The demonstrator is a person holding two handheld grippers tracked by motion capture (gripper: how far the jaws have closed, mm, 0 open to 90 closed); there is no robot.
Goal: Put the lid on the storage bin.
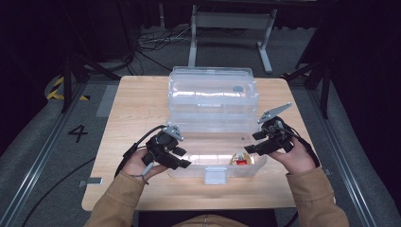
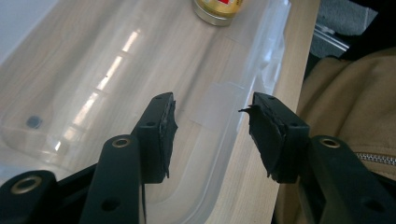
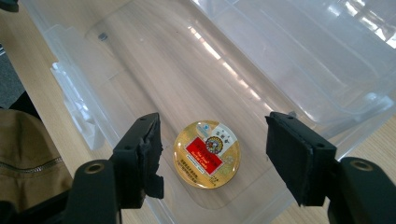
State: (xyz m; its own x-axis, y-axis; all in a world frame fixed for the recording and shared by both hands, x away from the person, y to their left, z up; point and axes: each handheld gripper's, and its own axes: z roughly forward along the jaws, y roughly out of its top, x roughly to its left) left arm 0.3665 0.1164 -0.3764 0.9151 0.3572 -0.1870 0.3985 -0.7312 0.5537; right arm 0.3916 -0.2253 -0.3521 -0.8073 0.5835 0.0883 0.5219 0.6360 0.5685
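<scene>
The gold tin (image 3: pixel 207 154) lies flat in the clear box (image 3: pixel 299 88), below and between the right gripper (image 3: pixel 212 154) fingers, untouched. Those fingers stand open. The left gripper (image 2: pixel 212 133) fingers, also open and empty, straddle the box's near wall on the worktop (image 1: pixel 142 99).

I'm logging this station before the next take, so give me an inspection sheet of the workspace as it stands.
Surface: wooden table, bare around the box.
Job's things: clear plastic box, lid swung open toward the person; round gold tin with a red label lying flat inside it.
Clutter: nothing seen.
Grippers: left gripper open over the lid's near rim; right gripper open above the tin, not touching it.
Cables: black cable trailing from the left gripper; more on the floor behind.
Surroundings: grey floor, white frame legs.
</scene>
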